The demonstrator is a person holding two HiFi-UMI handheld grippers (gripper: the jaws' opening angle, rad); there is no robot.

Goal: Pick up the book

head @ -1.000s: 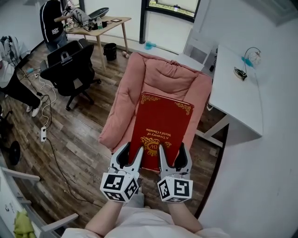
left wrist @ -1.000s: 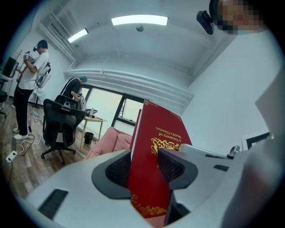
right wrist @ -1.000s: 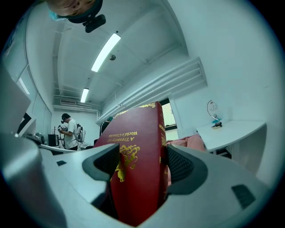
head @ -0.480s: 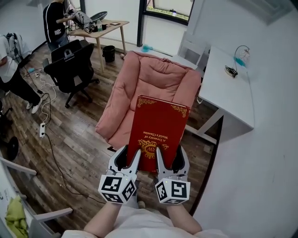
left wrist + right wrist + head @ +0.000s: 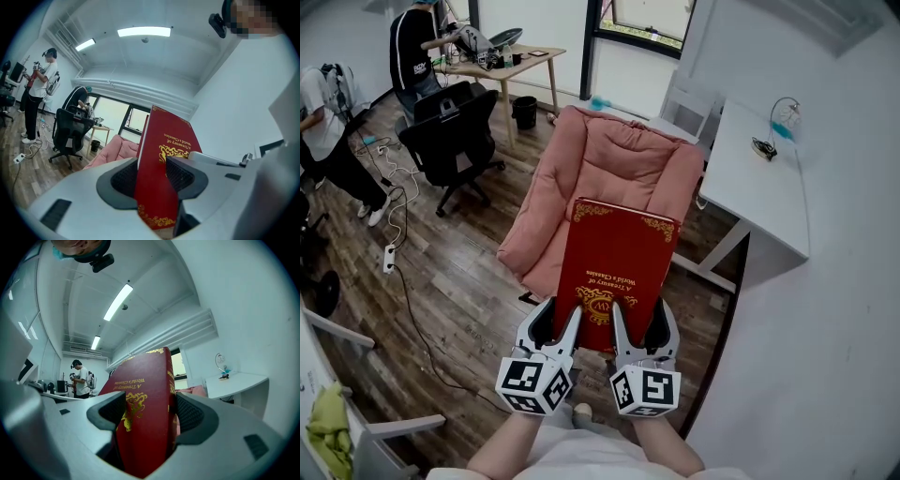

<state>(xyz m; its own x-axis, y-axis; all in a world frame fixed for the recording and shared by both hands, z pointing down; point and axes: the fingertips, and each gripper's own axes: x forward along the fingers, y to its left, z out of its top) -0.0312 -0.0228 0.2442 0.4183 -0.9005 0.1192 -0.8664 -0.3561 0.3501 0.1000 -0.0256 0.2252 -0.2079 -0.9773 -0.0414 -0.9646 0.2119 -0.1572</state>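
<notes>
Book (image 5: 617,272): red, held in the air over the pink armchair (image 5: 609,159).
Left hand-held gripper (image 5: 558,321): clamped on the book's near edge.
Right hand-held gripper (image 5: 641,321): clamped on that same edge, just beside the left.

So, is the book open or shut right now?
Shut: the book shows one whole red cover; left gripper and right gripper clamp its near edge.

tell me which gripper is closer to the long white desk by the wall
Right. The right gripper, clamped on the red hardcover book, sits toward the white desk; the left gripper grips the book farther away.
</notes>
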